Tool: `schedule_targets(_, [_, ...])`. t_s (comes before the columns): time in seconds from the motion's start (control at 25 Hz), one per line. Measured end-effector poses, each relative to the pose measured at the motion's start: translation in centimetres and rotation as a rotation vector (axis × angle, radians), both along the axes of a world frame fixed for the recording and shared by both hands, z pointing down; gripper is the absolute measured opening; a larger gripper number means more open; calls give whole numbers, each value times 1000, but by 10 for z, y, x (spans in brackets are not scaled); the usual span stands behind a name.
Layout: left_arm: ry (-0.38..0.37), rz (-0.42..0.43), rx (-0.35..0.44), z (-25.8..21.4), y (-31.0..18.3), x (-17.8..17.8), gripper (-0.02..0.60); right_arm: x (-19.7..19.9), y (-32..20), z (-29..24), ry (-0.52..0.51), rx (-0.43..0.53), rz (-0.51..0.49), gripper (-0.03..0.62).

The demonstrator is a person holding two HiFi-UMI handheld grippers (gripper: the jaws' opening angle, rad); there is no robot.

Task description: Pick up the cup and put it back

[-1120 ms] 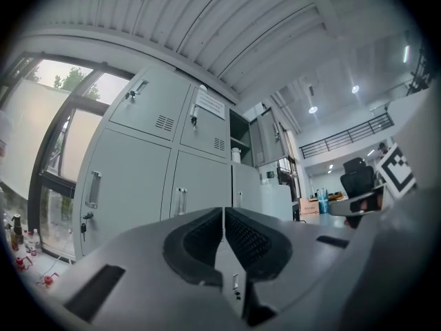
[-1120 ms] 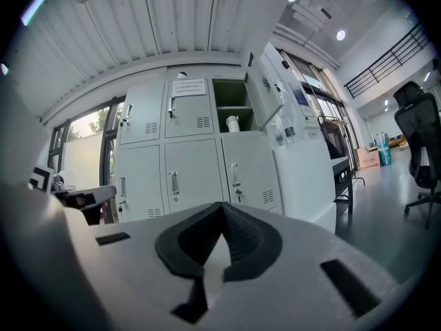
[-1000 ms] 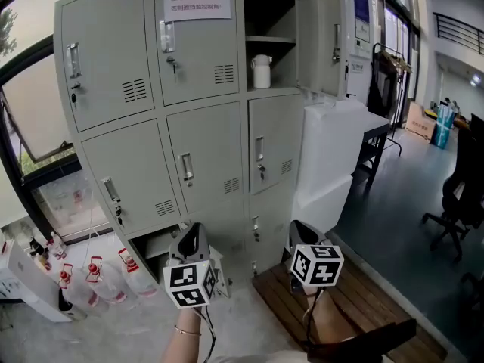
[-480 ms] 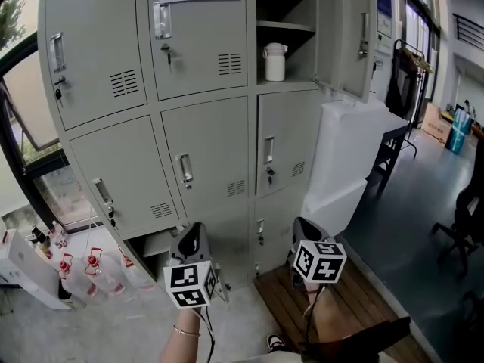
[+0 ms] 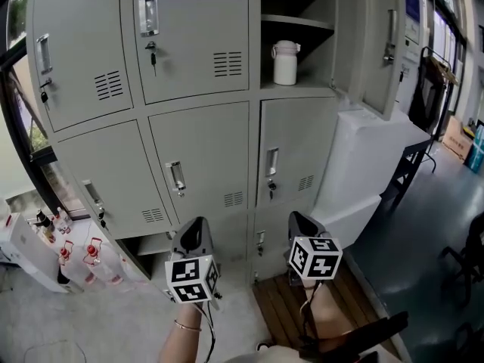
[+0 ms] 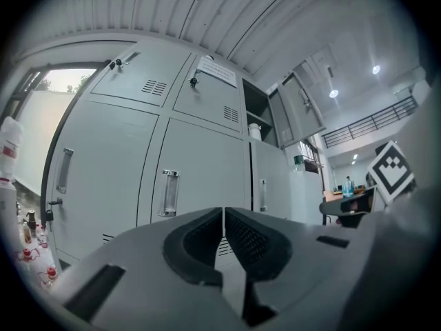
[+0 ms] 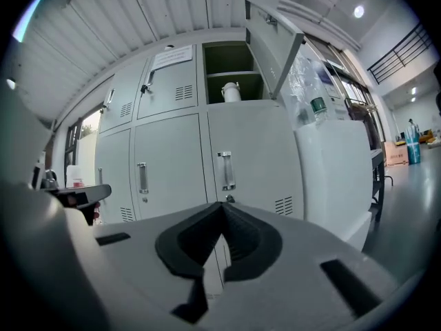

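Note:
A white lidded cup [image 5: 284,61] stands upright on the lower shelf of the open top-right compartment of the grey locker bank [image 5: 204,150]. It also shows small in the left gripper view as the cup [image 6: 255,131] and in the right gripper view as the cup [image 7: 231,92]. My left gripper [image 5: 195,229] is held low in front of the bottom lockers, jaws together and empty [image 6: 223,209]. My right gripper [image 5: 296,221] is beside it, below the cup's column, also shut with nothing in it [image 7: 222,205]. Both are well below and short of the cup.
The compartment's door [image 5: 378,36] swings open to the right. A white appliance [image 5: 355,165] stands against the lockers' right side, with a wooden pallet [image 5: 291,312] on the floor before it. Spray bottles [image 5: 68,259] sit on the floor at the left.
The lockers and cup have grown larger and shifted right in the head view as I came closer. Both grippers moved forward toward the lockers, still shut.

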State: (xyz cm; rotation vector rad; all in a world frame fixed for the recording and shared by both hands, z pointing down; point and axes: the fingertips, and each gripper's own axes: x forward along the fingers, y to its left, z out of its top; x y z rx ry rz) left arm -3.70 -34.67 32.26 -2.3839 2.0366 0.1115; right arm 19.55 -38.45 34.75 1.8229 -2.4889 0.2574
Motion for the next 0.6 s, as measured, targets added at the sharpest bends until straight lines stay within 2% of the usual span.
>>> schedule_targets(0.24, [11, -43, 0, 5, -6, -11, 14, -20, -12, -1, -1, 21, -58, -8])
schedule_targets(0.6, [7, -43, 5, 1, -9, -15, 14, -24, -11, -14, 16, 58, -67, -8])
